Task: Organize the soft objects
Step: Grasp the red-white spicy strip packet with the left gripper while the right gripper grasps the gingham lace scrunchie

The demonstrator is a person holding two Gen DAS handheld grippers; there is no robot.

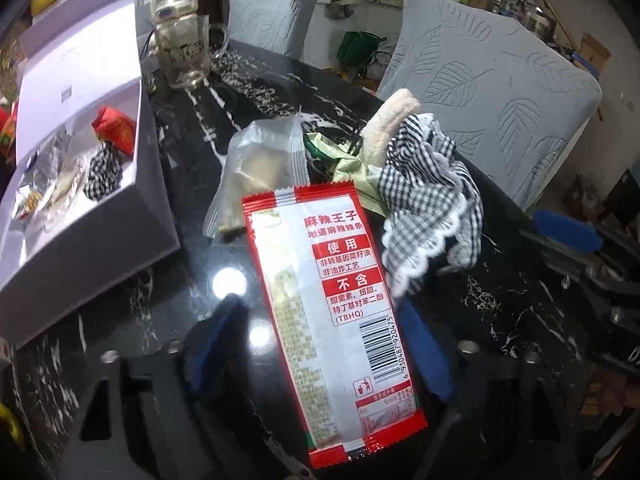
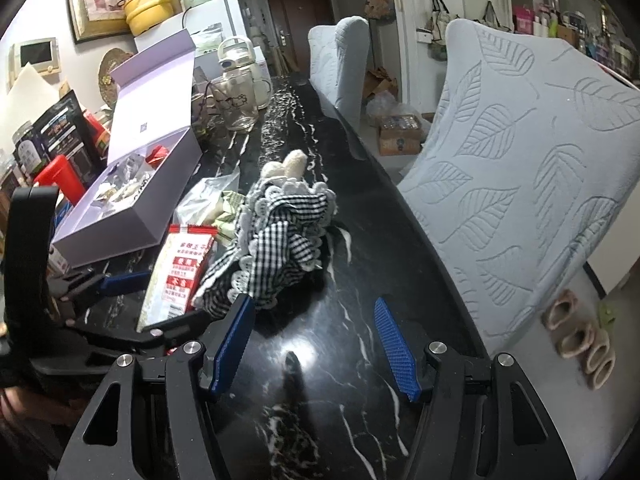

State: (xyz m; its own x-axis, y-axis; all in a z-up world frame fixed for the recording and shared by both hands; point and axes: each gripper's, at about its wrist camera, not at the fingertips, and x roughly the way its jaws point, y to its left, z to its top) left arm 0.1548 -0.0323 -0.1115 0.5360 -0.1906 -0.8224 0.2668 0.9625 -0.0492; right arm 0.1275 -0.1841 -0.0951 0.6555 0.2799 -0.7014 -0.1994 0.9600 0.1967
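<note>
One red-and-white snack packet [image 1: 328, 312] lies printed side up, barcode showing, on the black marble table [image 1: 520, 320]. It sits lengthwise between the two blue fingers of the left gripper [image 1: 320, 308]. Those jaws stand partly apart with the packet in the gap. Its right edge overlaps the right finger, and I cannot tell whether the pads actually press on it.

At the packet's far end is a small heap touching it: a clear plastic bag [image 1: 260, 168], a crumpled green wrapper [image 1: 344, 164] and a black-and-white gingham cloth with white lace trim [image 1: 424, 208]. A cream plush piece [image 1: 390, 124] sticks up from behind the cloth.

The right gripper [image 2: 316, 340] hangs over bare tabletop just beside the heap. Its jaws are apart with nothing between them, and the left fingertip is close to the edge of the gingham.

To the left of the heap stands an open lavender box [image 1: 92, 208] with its lid raised. Inside are a red pouch [image 1: 114, 128], another gingham piece [image 1: 104, 172] and some wrapped bits too small to make out. A glass mug [image 1: 186, 56] stands past the box, and two grey chairs with leaf-pattern covers [image 1: 492, 92] line the table's far side.
</note>
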